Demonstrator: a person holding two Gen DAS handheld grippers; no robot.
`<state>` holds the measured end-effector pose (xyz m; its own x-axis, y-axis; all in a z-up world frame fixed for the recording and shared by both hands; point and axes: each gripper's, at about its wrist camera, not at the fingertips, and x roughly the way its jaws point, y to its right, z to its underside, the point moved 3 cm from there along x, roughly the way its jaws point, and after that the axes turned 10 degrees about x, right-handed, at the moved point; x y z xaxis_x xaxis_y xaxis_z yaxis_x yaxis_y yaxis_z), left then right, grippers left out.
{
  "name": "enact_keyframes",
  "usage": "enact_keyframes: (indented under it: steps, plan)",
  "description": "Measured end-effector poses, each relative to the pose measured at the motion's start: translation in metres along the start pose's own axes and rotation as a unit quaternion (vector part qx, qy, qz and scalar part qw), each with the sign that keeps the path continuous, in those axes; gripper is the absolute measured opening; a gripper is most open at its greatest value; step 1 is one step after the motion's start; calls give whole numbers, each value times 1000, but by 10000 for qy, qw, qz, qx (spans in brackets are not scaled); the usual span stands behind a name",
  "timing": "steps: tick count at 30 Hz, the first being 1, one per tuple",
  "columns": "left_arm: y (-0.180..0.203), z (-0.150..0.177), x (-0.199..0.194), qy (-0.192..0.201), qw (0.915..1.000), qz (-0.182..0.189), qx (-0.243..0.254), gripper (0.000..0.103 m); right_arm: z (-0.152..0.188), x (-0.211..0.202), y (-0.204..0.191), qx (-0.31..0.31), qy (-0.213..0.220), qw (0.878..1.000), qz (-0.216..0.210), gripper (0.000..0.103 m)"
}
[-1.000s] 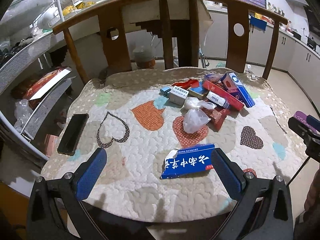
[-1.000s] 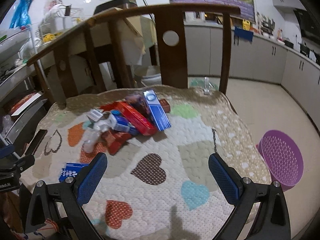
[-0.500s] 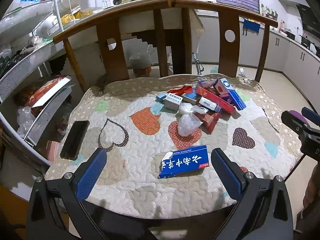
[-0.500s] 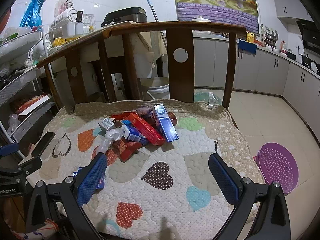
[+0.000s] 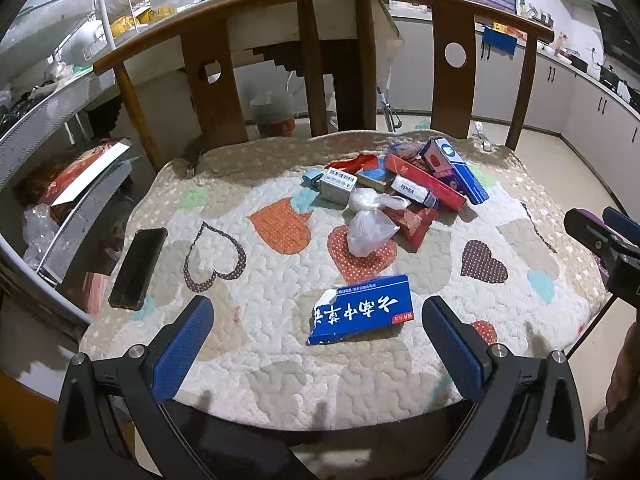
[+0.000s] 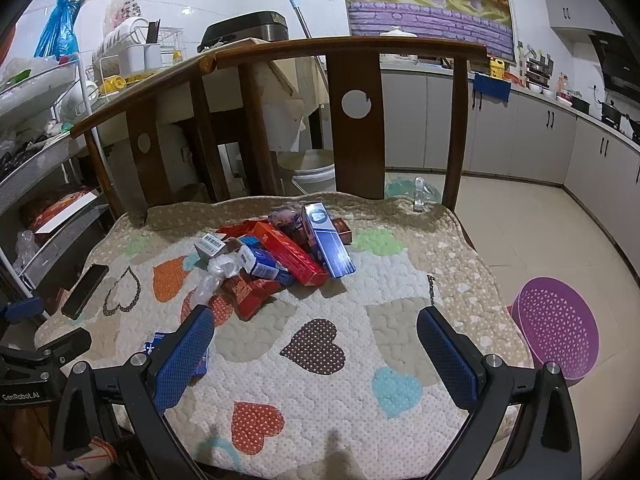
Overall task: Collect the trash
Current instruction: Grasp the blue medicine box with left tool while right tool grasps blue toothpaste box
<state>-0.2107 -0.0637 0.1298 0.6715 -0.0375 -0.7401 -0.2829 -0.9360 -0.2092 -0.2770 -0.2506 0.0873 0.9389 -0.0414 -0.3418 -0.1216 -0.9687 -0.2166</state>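
Lying on the quilt (image 5: 280, 368), a torn blue box (image 5: 362, 314) sits between the left gripper's (image 5: 316, 344) spread, empty fingers. At its 12 o'clock a trash pile (image 5: 400, 196) heaps; a phone (image 5: 138, 268) lies at 9 o'clock. Right gripper (image 6: 316, 356) hangs released over bare quilt, a purple basket (image 6: 556, 332) on the floor at its 3 o'clock.

A cream quilted cushion (image 5: 280, 360) is patterned with orange, brown and dotted hearts; a blue box (image 5: 362, 309) is printed with white characters.

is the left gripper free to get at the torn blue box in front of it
Probably yes: the left gripper is open, and the blue box lies alone on the cushion just ahead, between its fingers, with nothing covering it.
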Motion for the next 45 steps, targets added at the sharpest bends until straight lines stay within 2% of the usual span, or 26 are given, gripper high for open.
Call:
enact_keyframes:
  steps: [8,12,15,20,23,26,30,33,35,36,41,45]
  plan:
    - [-13,5,15,-42,9997,253,-43,103,3,4,4,63,-88,9999,2,103]
    - [-20,8,34,21,9981,544,292,103,7,10,7,104,-182,9998,4,103]
    - [-15,10,55,-125,9940,782,755,103,12,17,9,131,-290,9995,29,103]
    - [6,12,78,-245,9813,1232,1456,102,17,27,12,154,-432,9989,73,103]
    - [25,10,88,-232,9700,1464,1926,102,20,33,13,165,-523,9984,122,103]
    - [42,9,101,-266,9578,1473,2455,102,23,39,13,163,-608,9979,171,103]
    - [50,8,123,-409,9472,1465,2824,101,24,44,12,106,-674,9974,232,103]
    - [50,7,136,-575,9433,1536,2886,88,25,49,11,80,-739,9969,244,103]
    - [49,9,142,-735,9427,1662,2797,58,25,55,10,66,-812,9964,218,103]
    - [47,11,144,-813,9435,1721,2712,51,24,58,10,51,-832,9963,215,103]
    - [37,11,141,-809,9544,1941,2121,51,14,76,6,-9,-902,9958,134,103]
    - [25,7,135,-721,9595,2228,1568,51,-2,100,6,-4,-1009,9949,-82,103]
